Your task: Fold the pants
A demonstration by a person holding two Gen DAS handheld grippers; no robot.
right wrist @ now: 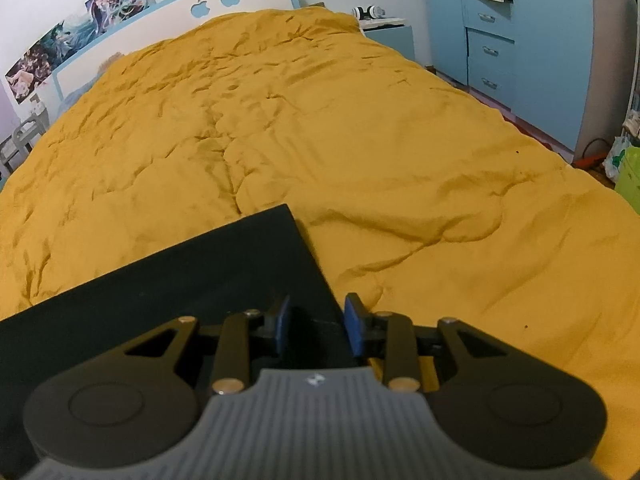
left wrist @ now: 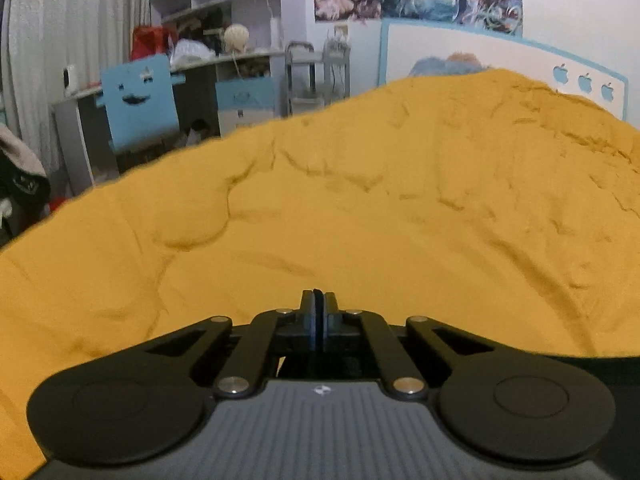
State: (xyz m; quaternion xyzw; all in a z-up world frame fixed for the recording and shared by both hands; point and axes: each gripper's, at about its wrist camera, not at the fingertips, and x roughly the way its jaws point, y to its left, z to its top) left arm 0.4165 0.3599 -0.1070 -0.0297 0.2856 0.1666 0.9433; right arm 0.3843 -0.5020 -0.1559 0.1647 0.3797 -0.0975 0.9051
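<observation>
The black pants (right wrist: 192,280) lie flat as a neat dark rectangle on the yellow bedspread (right wrist: 320,120), at the lower left of the right wrist view. My right gripper (right wrist: 318,326) is open, its blue pads apart over the pants' right edge, holding nothing. My left gripper (left wrist: 319,300) is shut with its fingers pressed together, low over the yellow bedspread (left wrist: 360,220). Nothing shows between its fingers. A thin dark strip of the pants (left wrist: 600,362) shows at the right edge of the left wrist view.
A white and blue headboard (right wrist: 224,0) stands at the far end of the bed. A blue wardrobe (right wrist: 520,40) and nightstand (right wrist: 390,34) are to the right. A desk with a blue chair (left wrist: 140,100) and shelves stands left of the bed.
</observation>
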